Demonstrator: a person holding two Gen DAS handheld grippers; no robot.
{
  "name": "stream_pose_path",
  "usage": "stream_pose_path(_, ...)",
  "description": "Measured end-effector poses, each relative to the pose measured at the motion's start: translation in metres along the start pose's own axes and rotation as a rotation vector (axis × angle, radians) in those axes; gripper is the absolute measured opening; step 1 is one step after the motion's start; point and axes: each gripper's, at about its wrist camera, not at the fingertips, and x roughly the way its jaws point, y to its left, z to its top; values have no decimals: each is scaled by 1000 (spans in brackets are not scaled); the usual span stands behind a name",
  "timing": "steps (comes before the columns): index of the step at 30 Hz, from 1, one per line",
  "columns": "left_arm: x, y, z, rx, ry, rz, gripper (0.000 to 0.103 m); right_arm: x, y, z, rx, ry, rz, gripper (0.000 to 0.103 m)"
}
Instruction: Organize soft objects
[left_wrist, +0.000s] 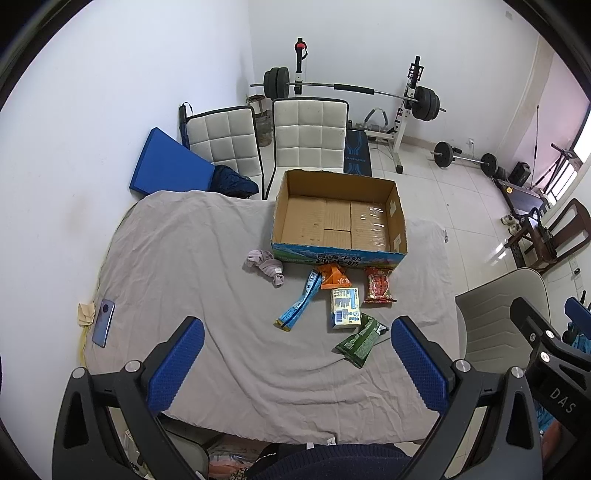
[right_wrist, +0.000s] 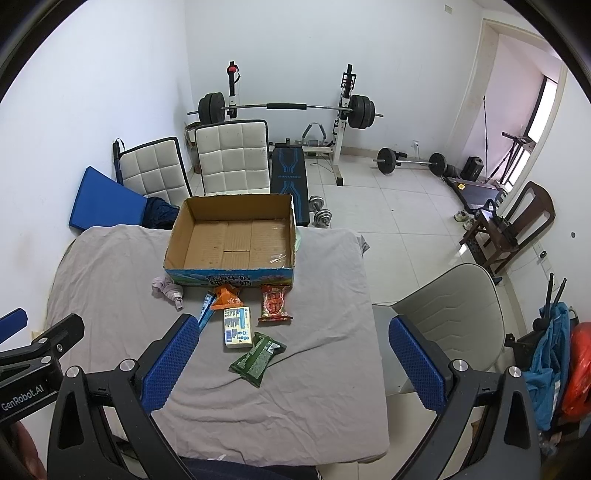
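Note:
An empty cardboard box (left_wrist: 338, 218) (right_wrist: 232, 236) stands at the far side of a table under a grey cloth (left_wrist: 192, 280) (right_wrist: 321, 350). In front of it lie a pink sock bundle (left_wrist: 266, 266) (right_wrist: 169, 290), a blue packet (left_wrist: 300, 303) (right_wrist: 205, 309), an orange packet (left_wrist: 333, 276) (right_wrist: 228, 296), a red packet (left_wrist: 378, 285) (right_wrist: 274, 303), a white-blue pack (left_wrist: 345, 307) (right_wrist: 237, 328) and a green packet (left_wrist: 361, 339) (right_wrist: 258, 358). My left gripper (left_wrist: 297, 354) is open, above the table's near part. My right gripper (right_wrist: 293, 350) is open, above the near right side.
A phone (left_wrist: 103, 322) and a beige cloth (left_wrist: 85, 314) lie at the table's left edge. Two white chairs (left_wrist: 306, 133) (right_wrist: 232, 158) stand behind the table, a beige chair (left_wrist: 502, 314) (right_wrist: 443, 314) at its right. Gym weights (right_wrist: 288, 107) fill the room behind.

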Motion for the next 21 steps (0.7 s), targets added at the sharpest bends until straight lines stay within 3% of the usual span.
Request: stream_pose_path(21,1,-2,6,1,-1,0,103,2,0,4,2,-6,0,103)
